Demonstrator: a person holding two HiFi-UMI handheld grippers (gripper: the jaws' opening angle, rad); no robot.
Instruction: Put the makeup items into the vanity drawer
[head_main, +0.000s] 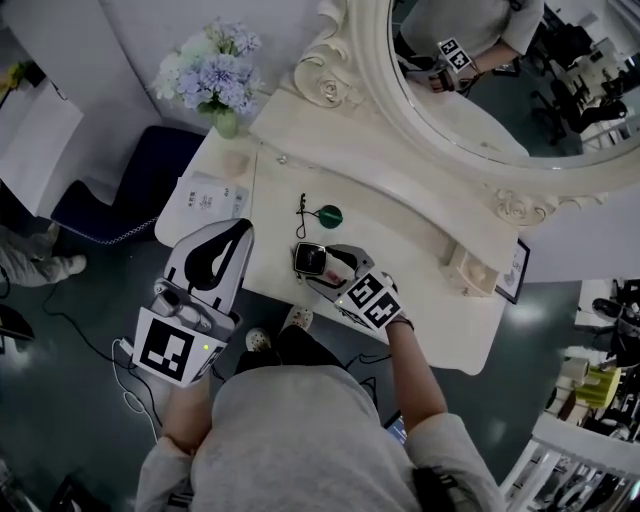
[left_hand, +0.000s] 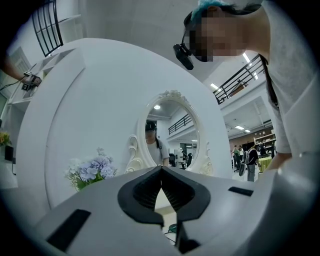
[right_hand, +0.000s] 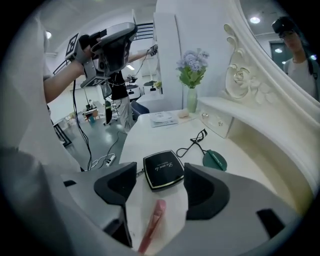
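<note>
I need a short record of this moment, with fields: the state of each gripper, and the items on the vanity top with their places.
left gripper: jaws together, empty, raised in the air
right gripper: jaws apart, low over the vanity top, gripping nothing
compact: black, closed, flat, just ahead of the right jaw tips
pink stick: lying between the right jaws, not gripped
green disc: beyond the compact, beside a black looped tool
flowers: in a vase, far end
</note>
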